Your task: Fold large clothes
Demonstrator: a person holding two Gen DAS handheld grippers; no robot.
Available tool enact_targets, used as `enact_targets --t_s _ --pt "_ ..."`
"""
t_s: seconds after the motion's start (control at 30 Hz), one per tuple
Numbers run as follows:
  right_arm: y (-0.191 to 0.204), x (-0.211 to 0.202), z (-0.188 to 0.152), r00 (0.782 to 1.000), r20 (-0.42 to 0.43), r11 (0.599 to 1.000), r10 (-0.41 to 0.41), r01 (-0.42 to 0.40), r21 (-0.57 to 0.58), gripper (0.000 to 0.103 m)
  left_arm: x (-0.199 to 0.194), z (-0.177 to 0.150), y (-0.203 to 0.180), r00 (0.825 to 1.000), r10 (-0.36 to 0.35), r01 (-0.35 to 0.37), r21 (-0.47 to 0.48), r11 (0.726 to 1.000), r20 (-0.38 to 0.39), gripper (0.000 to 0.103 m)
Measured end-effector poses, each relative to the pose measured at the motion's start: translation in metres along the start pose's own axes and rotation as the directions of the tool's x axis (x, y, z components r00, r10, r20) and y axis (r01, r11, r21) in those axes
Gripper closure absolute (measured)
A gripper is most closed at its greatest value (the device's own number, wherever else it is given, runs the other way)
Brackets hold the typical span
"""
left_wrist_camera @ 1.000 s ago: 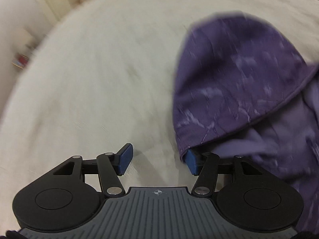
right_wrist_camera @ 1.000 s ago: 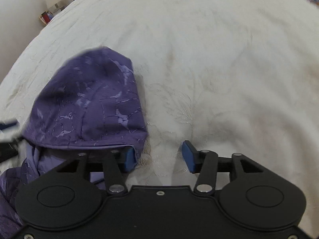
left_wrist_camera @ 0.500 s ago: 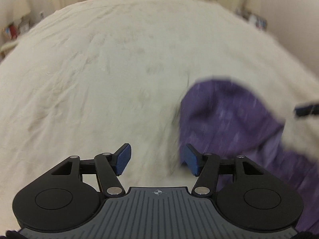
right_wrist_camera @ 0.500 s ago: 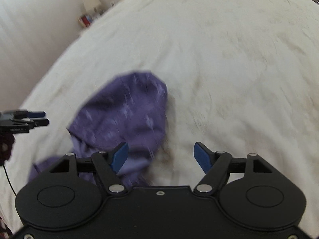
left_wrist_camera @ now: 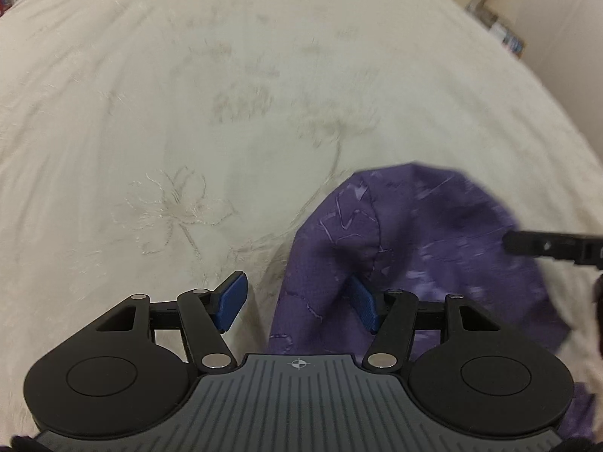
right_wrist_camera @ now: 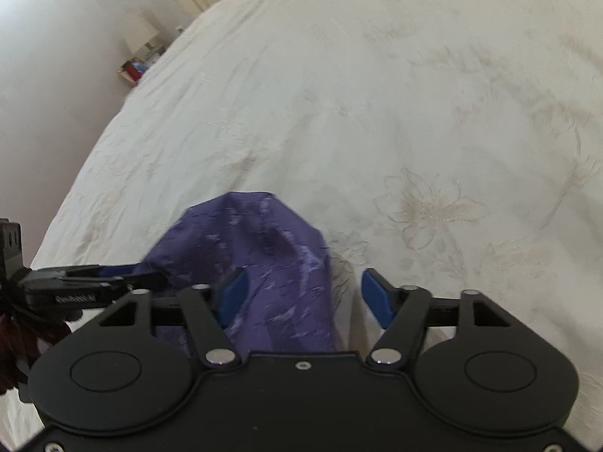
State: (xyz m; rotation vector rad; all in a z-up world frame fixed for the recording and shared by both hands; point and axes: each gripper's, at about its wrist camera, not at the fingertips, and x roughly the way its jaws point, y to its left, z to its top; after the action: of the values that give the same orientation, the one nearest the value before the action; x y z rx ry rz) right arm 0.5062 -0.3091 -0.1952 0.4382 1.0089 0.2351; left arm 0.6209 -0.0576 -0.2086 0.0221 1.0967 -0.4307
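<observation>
A purple hooded garment (left_wrist_camera: 433, 248) lies on the cream embroidered bedspread (left_wrist_camera: 226, 113). In the left wrist view my left gripper (left_wrist_camera: 297, 305) is open, with the hood's left edge lying between its blue pads. In the right wrist view my right gripper (right_wrist_camera: 307, 295) is open too, and the hood's right edge (right_wrist_camera: 271, 263) lies between its pads. Each gripper's far side shows as a dark bar in the other's view: the right one (left_wrist_camera: 554, 246) and the left one (right_wrist_camera: 75, 286). The rest of the garment is hidden below both grippers.
The bedspread (right_wrist_camera: 414, 113) spreads wide ahead of both grippers. A bedside stand with a lamp and red items (right_wrist_camera: 139, 56) sits by the wall past the bed's far left corner. Shelving with small items (left_wrist_camera: 501, 30) stands past the bed at far right.
Both grippers have swung and moved along the hood; each now has a hood edge between its open pads. The right gripper's jaws have widened. The hood looks more bunched.
</observation>
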Motion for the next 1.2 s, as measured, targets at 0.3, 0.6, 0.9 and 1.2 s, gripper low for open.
enact_targets --t_s 0.3,0.6,0.9,1.2 --pt "0.002 -0.002 -0.004 1.0 0.01 0.999 -0.012 0.013 -0.034 0.085 -0.015 -0.01 -0.003 0.986 -0.107 0.091 0.121 0.989 0.131 0.089" --pt "0.038 -0.093 -0.026 0.987 0.154 0.973 0.04 -0.004 -0.229 0.086 -0.126 -0.044 -0.016 0.922 -0.164 0.075 0.254 0.964 0.352 0.094" --pt "0.057 -0.192 -0.089 0.983 0.158 0.949 0.091 -0.038 -0.312 0.083 -0.21 -0.127 -0.043 0.904 -0.257 0.101 0.414 0.905 0.342 0.093" --pt "0.044 -0.164 -0.098 0.995 0.099 0.985 0.013 0.004 -0.175 0.053 -0.195 -0.129 -0.025 0.941 -0.211 0.189 0.104 0.976 0.266 0.067"
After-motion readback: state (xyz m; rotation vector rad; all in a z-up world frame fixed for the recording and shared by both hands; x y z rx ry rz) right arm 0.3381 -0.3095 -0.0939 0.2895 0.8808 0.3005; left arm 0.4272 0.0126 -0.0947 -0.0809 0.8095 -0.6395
